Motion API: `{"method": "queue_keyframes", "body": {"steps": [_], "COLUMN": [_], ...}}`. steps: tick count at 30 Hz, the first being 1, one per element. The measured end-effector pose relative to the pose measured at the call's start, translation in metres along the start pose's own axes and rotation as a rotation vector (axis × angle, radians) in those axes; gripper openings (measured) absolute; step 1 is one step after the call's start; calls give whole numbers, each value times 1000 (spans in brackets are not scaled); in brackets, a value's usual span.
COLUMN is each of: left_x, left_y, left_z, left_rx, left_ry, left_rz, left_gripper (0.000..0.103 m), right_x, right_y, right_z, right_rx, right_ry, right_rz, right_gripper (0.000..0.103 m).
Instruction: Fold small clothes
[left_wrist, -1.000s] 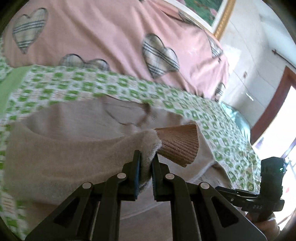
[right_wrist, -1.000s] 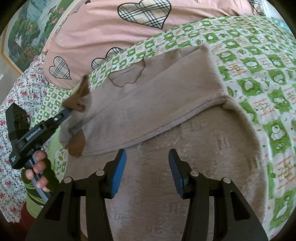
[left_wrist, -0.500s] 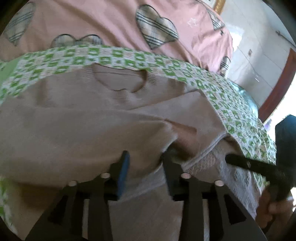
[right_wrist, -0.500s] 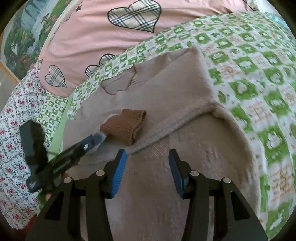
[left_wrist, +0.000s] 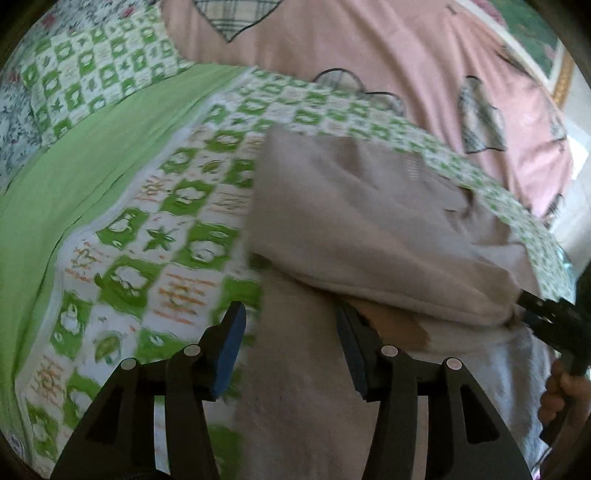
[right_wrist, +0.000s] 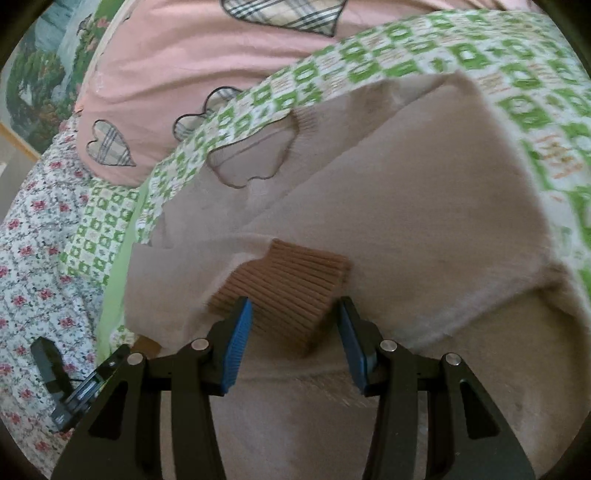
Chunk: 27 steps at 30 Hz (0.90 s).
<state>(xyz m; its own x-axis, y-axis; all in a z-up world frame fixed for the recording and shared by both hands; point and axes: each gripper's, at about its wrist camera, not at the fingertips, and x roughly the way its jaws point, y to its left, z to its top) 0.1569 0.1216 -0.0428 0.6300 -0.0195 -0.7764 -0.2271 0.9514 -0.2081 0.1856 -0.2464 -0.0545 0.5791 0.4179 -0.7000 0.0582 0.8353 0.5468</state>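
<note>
Sweater (right_wrist: 406, 206), fuzzy beige knit w/ ribbed brown cuff (right_wrist: 291, 291), lies part-folded on bed's green-check sheet (left_wrist: 177, 229). Left gripper (left_wrist: 291, 343) let go of sleeve since 1 s ago, fingers opening, empty. Right gripper (right_wrist: 293, 339) fingers closing round cuff, not pressing yet.

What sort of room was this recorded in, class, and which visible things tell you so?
Most likely a bedroom at home. A beige knitted sweater lies on a bed with a green-and-white patterned bedsheet, beside a pink quilt with plaid hearts, and a framed landscape picture hangs behind.
</note>
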Motion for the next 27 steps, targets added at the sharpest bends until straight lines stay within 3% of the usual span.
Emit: {"method": "queue_keyframes", "body": {"steps": [2, 12, 17, 20, 22, 27], "left_x": [8, 37, 42, 46, 46, 30], "left_y": [6, -5, -14, -17, -20, 2], "left_z": [8, 26, 32, 36, 37, 34], "left_rx": [-11, -18, -14, -3, 10, -104], "left_ry": [3, 18, 23, 28, 22, -64], "left_rz": [25, 35, 43, 28, 20, -35], "left_gripper": [52, 50, 48, 35, 17, 10], "right_x": [0, -82, -88, -83, -80, -77], "right_y": [9, -1, -15, -19, -22, -23], "right_z": [2, 28, 32, 29, 25, 21], "right_rx": [-48, -66, -38, -24, -6, 2], "right_ry": [-8, -190, -185, -170, -161, -138], "right_rz": [-3, -42, -62, -71, -65, -43], "right_gripper": [8, 7, 7, 7, 7, 7]}}
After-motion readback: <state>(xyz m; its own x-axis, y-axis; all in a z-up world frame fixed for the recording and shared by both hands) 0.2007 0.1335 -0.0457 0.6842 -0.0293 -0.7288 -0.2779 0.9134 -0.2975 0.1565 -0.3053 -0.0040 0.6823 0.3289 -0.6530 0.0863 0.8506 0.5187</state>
